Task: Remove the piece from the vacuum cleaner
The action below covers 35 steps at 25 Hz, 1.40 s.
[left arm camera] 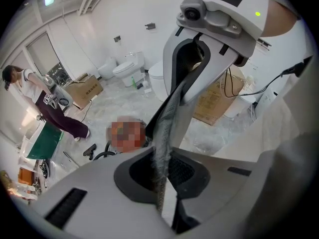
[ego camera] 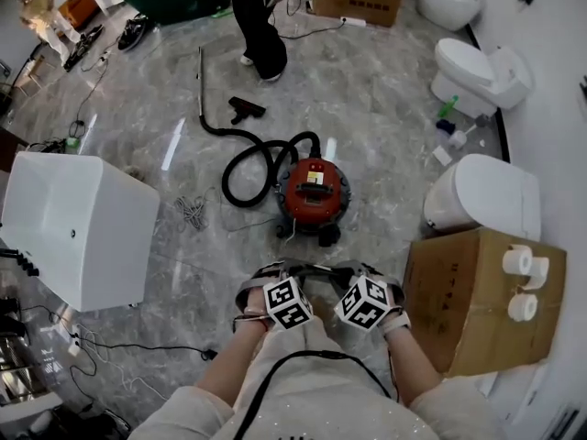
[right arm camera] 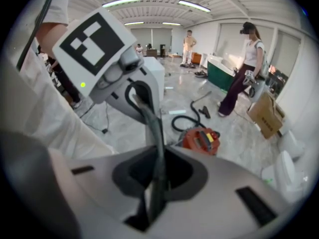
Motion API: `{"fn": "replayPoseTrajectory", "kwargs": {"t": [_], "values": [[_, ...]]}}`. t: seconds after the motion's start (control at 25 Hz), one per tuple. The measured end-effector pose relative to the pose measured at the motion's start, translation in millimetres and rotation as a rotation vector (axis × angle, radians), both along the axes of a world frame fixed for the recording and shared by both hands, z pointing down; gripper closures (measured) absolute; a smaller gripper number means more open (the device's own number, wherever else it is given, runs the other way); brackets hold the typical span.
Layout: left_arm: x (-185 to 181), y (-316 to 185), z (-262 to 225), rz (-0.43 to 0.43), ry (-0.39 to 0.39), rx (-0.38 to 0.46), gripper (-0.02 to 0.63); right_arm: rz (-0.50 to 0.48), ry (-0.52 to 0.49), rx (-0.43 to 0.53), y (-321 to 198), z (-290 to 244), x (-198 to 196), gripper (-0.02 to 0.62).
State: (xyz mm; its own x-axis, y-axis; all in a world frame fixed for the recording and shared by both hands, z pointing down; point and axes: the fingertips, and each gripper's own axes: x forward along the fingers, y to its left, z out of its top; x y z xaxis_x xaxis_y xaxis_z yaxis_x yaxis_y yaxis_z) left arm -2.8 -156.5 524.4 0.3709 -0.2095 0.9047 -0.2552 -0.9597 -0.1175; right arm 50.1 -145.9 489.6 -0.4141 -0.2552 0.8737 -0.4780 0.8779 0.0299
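The red vacuum cleaner (ego camera: 314, 191) stands on the marble floor ahead of me, with its black hose (ego camera: 243, 154) curling off to the left; it also shows in the right gripper view (right arm camera: 202, 139). I hold a thin grey, fabric-like piece (ego camera: 312, 268) up in front of my body, clear of the vacuum. My left gripper (ego camera: 275, 280) (left arm camera: 162, 183) is shut on one end of the piece (left arm camera: 167, 128). My right gripper (ego camera: 364, 280) (right arm camera: 157, 178) is shut on the other end of the piece (right arm camera: 152, 128). Each gripper view shows the other gripper close by, with the strip running between them.
A white cabinet (ego camera: 78, 227) stands at the left and a cardboard box (ego camera: 459, 291) with paper rolls at the right. Toilets (ego camera: 481, 191) line the right side. A person (ego camera: 257, 26) stands beyond the vacuum. Cables (ego camera: 110, 346) lie on the floor at the lower left.
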Motion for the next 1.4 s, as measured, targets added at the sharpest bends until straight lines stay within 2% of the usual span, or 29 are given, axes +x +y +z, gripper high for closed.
{"fn": "replayPoseTrajectory", "kwargs": {"t": [0.72, 1.12, 1.4], "values": [[-3, 10, -45, -0.019, 0.023, -0.009, 0.558, -0.059, -0.02, 0.011, 7, -43, -4, 0.551], [-9, 13, -61, -0.04, 0.055, -0.062, 0.564, -0.094, -0.039, -0.004, 8, -60, -10, 0.552], [-9, 11, -75, -0.033, 0.072, -0.108, 0.565, -0.082, -0.048, -0.009, 6, -75, -11, 0.552]]}}
